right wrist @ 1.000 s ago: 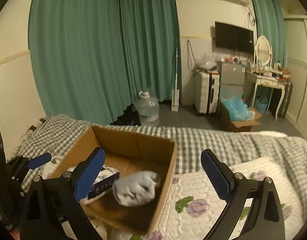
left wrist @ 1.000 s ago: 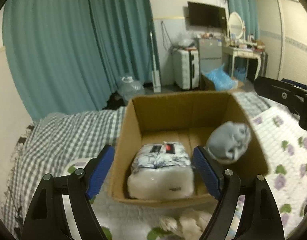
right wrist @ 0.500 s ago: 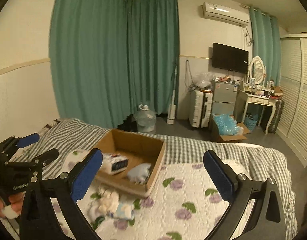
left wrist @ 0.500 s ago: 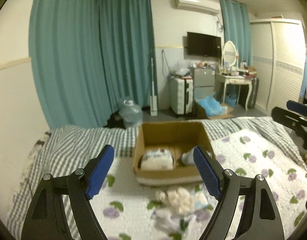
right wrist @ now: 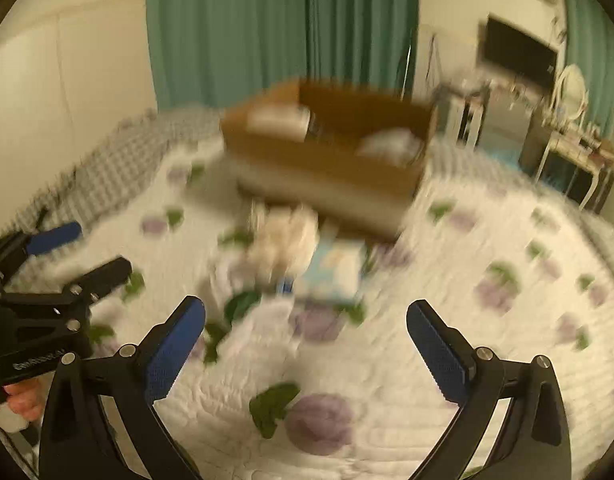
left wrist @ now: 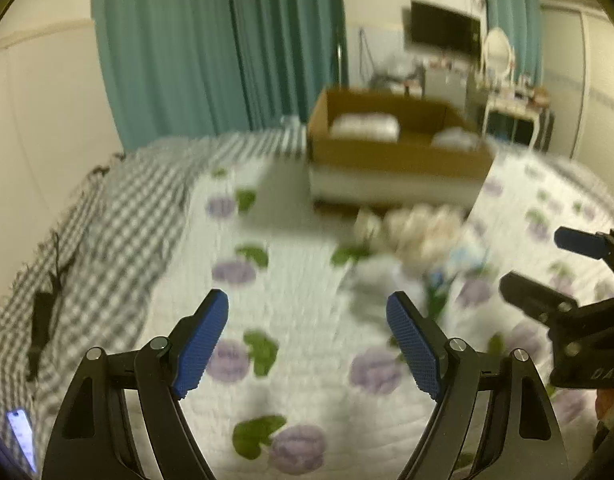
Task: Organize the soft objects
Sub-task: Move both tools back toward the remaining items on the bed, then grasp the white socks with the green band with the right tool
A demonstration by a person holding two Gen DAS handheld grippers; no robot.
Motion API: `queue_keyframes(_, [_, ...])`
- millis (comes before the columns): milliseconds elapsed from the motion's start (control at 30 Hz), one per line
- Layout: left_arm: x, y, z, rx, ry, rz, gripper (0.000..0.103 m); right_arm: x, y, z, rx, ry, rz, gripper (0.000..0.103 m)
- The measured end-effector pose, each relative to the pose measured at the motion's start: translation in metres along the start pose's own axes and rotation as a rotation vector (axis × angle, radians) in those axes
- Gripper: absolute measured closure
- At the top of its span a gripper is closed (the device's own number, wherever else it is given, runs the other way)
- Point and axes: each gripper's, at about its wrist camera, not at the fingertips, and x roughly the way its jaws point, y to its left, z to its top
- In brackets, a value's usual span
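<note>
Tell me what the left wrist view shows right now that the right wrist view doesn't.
Only the left wrist view shows the right gripper at its right edge and a lit phone screen bottom left. Only the right wrist view shows the left gripper at its left edge and a light blue item in the pile. Both, though blurred, show the cardboard box holding two pale bundles, the cream soft pile before it on the floral quilt, and open, empty fingers.

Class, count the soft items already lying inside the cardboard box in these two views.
2. A white pack lies at the left end of the cardboard box, a pale bundle at its right end. Blur and the near wall may hide others.
</note>
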Motion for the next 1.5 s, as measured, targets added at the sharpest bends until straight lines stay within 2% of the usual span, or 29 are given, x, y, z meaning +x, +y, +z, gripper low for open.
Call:
queue_keyframes(33, [0.006, 0.002, -0.004, 0.0, 0.014, 0.001, 0.02, 0.013, 0.004, -0.005, -0.007, 0.032, -0.002, 0.001])
queue_keyframes(167, [0.018, 0.021, -0.009, -0.066, 0.063, -0.036, 0.02, 0.04, 0.013, -0.01, 0.004, 0.067, 0.019, 0.001])
queue_keyframes(333, [0.016, 0.03, -0.01, -0.087, 0.048, -0.03, 0.02, 0.063, 0.021, -0.005, 0.027, 0.08, 0.049, 0.005])
queue_keyframes(467, [0.019, 0.03, -0.012, -0.082, 0.054, -0.029, 0.02, 0.073, 0.028, -0.007, 0.003, 0.115, 0.056, 0.023])
queue_keyframes(533, [0.021, 0.029, -0.012, -0.08, 0.056, -0.026, 0.02, 0.074, 0.028, -0.009, 0.001, 0.119, 0.062, 0.044])
queue_keyframes(600, [0.021, 0.028, -0.012, -0.076, 0.058, -0.02, 0.02, 0.071, 0.025, -0.01, 0.013, 0.119, 0.078, 0.051])
queue_keyframes(800, [0.023, 0.02, -0.013, -0.055, 0.071, 0.011, 0.02, 0.041, 0.015, -0.013, 0.024, 0.081, 0.103, 0.053])
queue_keyframes(1000, [0.023, -0.006, -0.012, -0.013, 0.081, 0.014, 0.02, 0.007, -0.007, -0.002, 0.06, 0.01, 0.1, 0.053])
queue_keyframes(1100, [0.023, -0.02, -0.012, 0.005, 0.085, -0.009, 0.02, -0.003, -0.018, 0.006, 0.076, -0.021, 0.087, 0.053])
queue_keyframes(1267, [0.02, -0.04, -0.01, 0.033, 0.065, -0.059, 0.02, -0.007, -0.032, 0.01, 0.107, -0.024, 0.102, 0.053])
queue_keyframes(1500, [0.011, -0.043, -0.009, 0.042, 0.024, -0.105, 0.02, -0.011, -0.019, 0.009, 0.055, -0.006, 0.166, 0.053])
